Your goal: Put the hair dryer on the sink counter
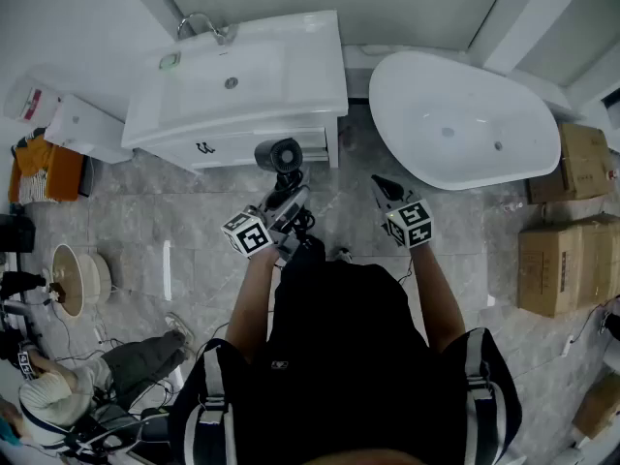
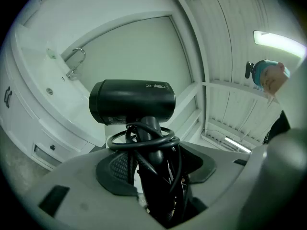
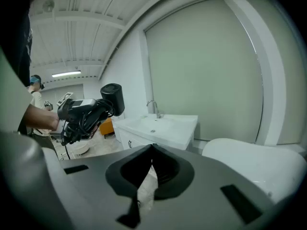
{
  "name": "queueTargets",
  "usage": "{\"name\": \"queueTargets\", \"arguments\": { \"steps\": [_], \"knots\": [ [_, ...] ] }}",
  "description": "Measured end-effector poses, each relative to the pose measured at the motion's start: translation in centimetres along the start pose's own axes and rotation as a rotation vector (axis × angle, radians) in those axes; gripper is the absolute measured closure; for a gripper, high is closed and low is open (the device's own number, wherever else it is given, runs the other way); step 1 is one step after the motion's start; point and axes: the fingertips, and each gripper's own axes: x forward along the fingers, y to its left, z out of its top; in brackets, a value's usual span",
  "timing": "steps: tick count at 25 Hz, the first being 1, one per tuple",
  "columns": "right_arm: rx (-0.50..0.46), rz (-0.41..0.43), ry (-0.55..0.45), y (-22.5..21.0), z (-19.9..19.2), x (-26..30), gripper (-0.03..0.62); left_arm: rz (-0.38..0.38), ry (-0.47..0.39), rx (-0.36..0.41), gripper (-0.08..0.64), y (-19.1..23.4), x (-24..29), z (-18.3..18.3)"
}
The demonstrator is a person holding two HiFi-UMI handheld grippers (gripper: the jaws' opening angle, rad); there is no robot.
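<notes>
As the left gripper (image 2: 153, 164) clamps its jaws on the cord-wrapped handle of the black plastic hair dryer (image 2: 132, 102), holding it in the air just short of the white rectangular sink counter (image 1: 315, 61), the right gripper (image 3: 151, 150) hangs alongside, jaws together and empty. The dryer probably wants lifting over the front edge onto the flat right ledge, clear of basin (image 1: 228, 80) and chrome faucet (image 1: 201, 22); a white oval bathtub (image 1: 465, 134) and brown cardboard boxes (image 1: 562, 260) stand aside, blocking nothing.

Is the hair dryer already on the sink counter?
No, the hair dryer is held in the left gripper, short of the sink counter.
</notes>
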Motion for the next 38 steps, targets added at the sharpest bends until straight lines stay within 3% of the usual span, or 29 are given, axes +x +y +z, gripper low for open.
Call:
{"name": "queueTargets", "arguments": {
  "steps": [24, 29, 38],
  "knots": [
    [-0.002, 0.029, 0.036, 0.8, -1.0, 0.5, 0.534, 0.012, -0.036, -0.008, 0.319, 0.2, -1.1, 0.9],
    [0.007, 0.023, 0.061, 0.8, -1.0, 2.7, 0.534, 0.009, -0.031, -0.024, 0.320, 2.8, -1.1, 2.1],
    [0.012, 0.003, 0.078, 0.6, -0.1, 3.9, 0.534, -0.011, -0.017, -0.037, 0.319, 3.7, -0.3, 3.9]
  ]
}}
